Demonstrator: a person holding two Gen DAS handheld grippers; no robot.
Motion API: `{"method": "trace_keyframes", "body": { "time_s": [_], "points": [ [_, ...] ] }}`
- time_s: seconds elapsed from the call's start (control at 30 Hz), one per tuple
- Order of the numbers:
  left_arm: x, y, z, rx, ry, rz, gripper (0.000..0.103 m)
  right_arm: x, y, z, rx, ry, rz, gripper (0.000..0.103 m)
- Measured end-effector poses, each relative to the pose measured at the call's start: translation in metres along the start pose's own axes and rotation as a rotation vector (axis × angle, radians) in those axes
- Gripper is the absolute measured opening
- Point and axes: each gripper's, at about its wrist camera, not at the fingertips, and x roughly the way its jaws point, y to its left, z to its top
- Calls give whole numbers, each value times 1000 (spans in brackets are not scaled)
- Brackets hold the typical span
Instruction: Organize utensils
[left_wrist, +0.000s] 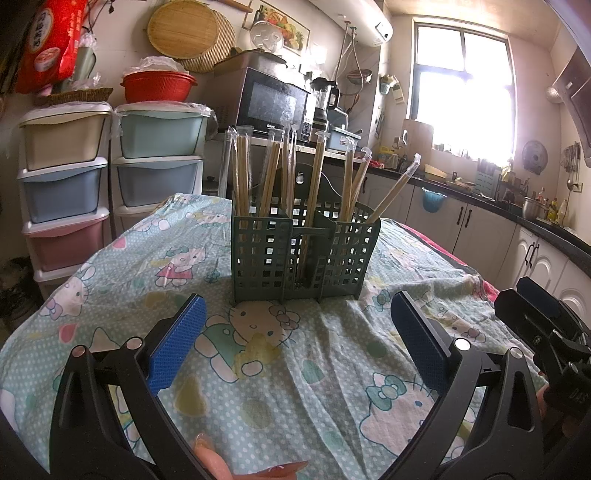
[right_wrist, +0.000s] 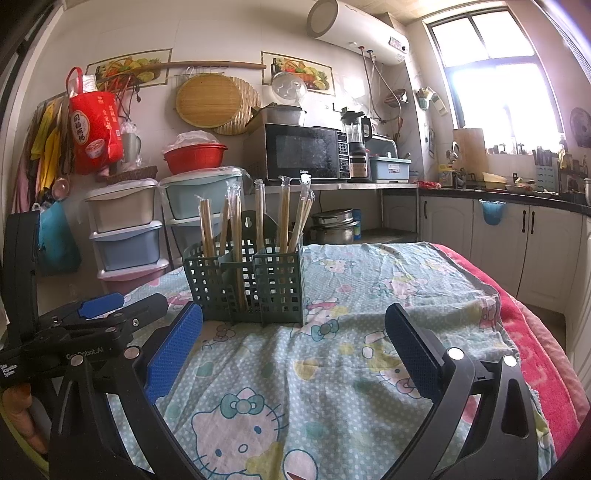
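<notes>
Green caddy (left_wrist: 303, 254) mid-table | left tool (left_wrist: 295, 347), right tool (right_wrist: 293, 350) spread, empty

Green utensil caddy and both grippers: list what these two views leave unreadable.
- Green utensil caddy: its floor and the lower ends of the wrapped chopsticks are screened by the lattice walls in both views.
- Exact chopstick count: the wrappers overlap, left wrist view.
- Right gripper: cut off by the right edge, left wrist view.
- Left gripper: partly behind the right gripper's finger, right wrist view.
</notes>
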Motion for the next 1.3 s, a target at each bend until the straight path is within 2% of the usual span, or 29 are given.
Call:
{"method": "trace_keyframes", "body": {
  "time_s": [0.87,0.97,1.07,1.17,1.23,1.3],
  "points": [
    [2,1,-2,-4,15,9,92,1,-5,1,20,7,-26,96],
    [0,1,-2,-6,13,34,92,3,-6,2,29,17,-30,96],
    [-5,4,4,-20,17,52,92,10,-19,8,91,73,-21,96],
    [3,22,20,-4,86,97,92,34,-51,23,138,187,-63,96],
    [16,41,31,31,141,187,92,61,-81,32,152,315,-130,96],
    [40,69,39,35,232,288,92,90,-121,34,192,446,-211,96]
  ]
}}
